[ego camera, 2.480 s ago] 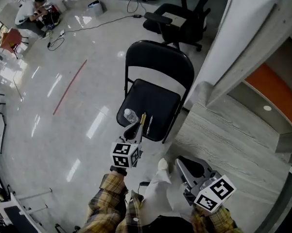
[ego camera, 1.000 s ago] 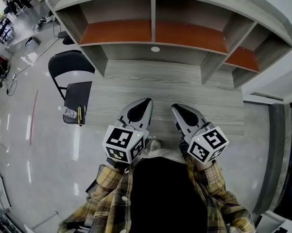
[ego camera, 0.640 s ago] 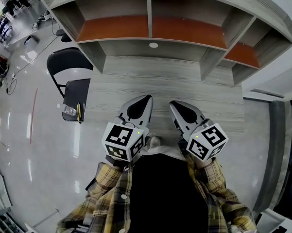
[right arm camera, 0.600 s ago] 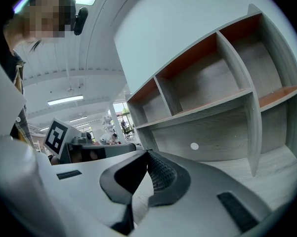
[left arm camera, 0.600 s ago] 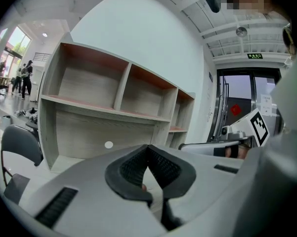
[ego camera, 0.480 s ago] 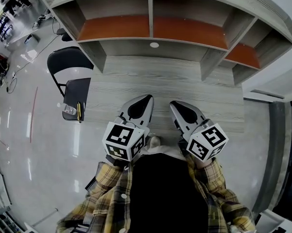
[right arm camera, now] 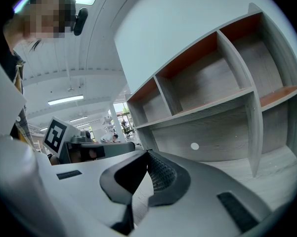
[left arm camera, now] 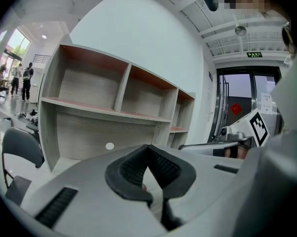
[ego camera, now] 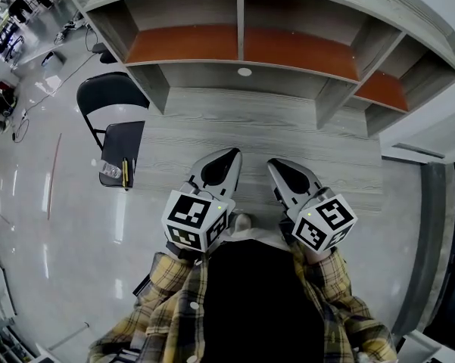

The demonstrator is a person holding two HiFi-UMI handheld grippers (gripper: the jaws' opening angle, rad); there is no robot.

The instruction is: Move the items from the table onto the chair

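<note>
Facing the table (ego camera: 288, 131) again, the person now holds both claws side by side over its near edge, close to the body. A couple of seconds ago the head view looked down on the chair (ego camera: 112, 95), with the left gripper (ego camera: 233, 153) reaching over its seat; since then the view has swung round to the desk and its shelf unit (ego camera: 242, 48), and in the last second nothing has shifted.

The left gripper is closed on nothing, its ribbed pads meeting at the tips in its own view. The right gripper (ego camera: 273, 163) is likewise closed and empty.

On the chair seat, well to the left of the table, a small clear bottle (ego camera: 110, 172) lies at the near edge with a yellow stick-shaped thing (ego camera: 125, 169) just beside it, perhaps a pencil.

The tabletop shows only bare wood grain, and the shelf compartments look empty too. By that reading the transfer appears finished: nothing visible remains to carry, and both claws sit idle.
</note>
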